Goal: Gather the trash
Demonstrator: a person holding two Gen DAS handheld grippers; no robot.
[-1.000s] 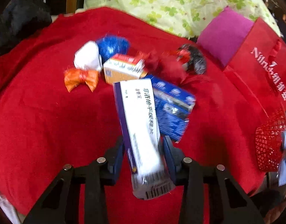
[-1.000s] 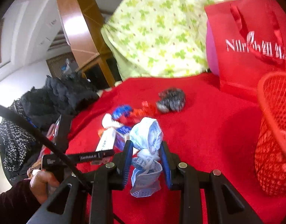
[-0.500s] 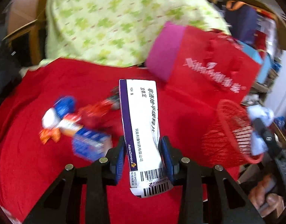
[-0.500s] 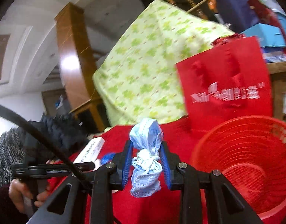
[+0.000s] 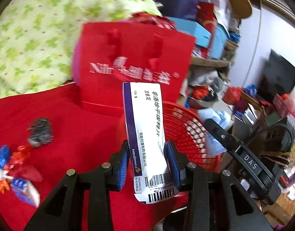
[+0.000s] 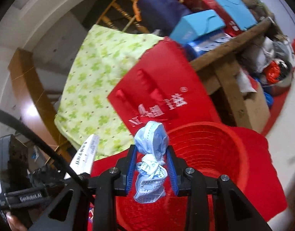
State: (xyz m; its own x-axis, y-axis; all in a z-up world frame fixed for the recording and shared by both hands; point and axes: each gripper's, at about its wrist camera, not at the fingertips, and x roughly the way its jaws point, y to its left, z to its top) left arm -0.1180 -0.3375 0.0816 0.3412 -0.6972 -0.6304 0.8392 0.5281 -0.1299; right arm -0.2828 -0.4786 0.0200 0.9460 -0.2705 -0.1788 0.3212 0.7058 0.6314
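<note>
With the red basket [image 6: 215,154] parked at the counter's [image 5: 70,134] right edge to catch trash, my left claw [image 5: 147,165] grips the medicine box [image 5: 145,134] beside it, my right claw [image 6: 150,169], jaws opening, cradles the crumpled blue mask [image 6: 151,159] above its mouth
</note>
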